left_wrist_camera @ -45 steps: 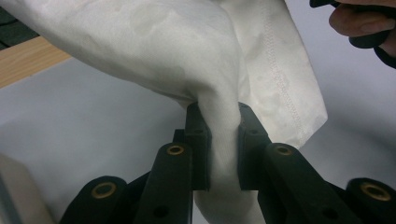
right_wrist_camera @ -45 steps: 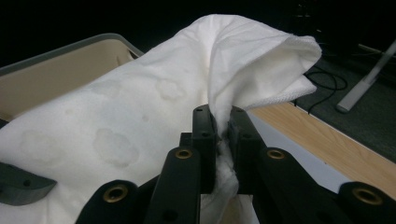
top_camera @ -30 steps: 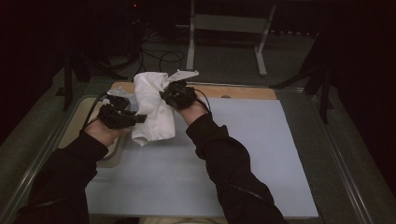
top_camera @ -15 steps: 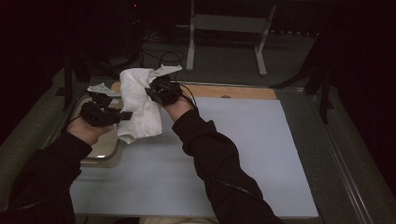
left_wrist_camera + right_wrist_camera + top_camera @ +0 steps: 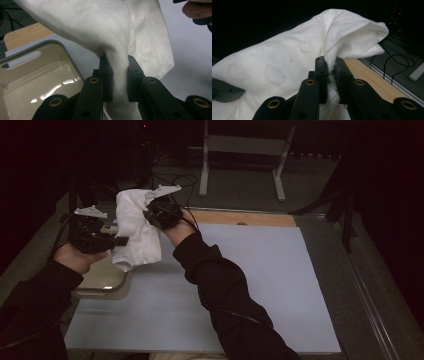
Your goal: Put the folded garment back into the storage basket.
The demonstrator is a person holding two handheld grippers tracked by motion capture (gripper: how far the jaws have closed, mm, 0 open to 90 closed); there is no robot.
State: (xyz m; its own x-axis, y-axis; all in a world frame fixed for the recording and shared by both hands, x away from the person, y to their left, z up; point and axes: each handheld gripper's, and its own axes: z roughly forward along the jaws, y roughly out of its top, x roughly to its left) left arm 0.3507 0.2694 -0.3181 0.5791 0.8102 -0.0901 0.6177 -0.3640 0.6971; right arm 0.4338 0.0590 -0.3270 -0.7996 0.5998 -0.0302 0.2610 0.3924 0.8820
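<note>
A white towel (image 5: 134,227) hangs in the air over the table's left side, held by both grippers. My left gripper (image 5: 118,241) is shut on the towel's lower part; in the left gripper view the cloth (image 5: 110,32) is pinched between the black jaws at my left gripper (image 5: 119,75). My right gripper (image 5: 147,215) is shut on the towel's upper edge, and in the right gripper view a fold of the towel (image 5: 294,57) is squeezed at my right gripper (image 5: 331,67). A beige tray (image 5: 102,281) lies below the left hand, seen close as the tray (image 5: 37,75).
A pale blue mat (image 5: 260,280) covers the table, with a wooden strip (image 5: 240,217) along its far edge. A metal stand (image 5: 240,160) and cables (image 5: 170,177) lie on the dark floor behind. A raised rail (image 5: 370,295) borders the right side.
Both hands have carried the towel to the left and lifted it higher. The left gripper now sits over the tray's left part, and the right arm stretches further left across the mat.
</note>
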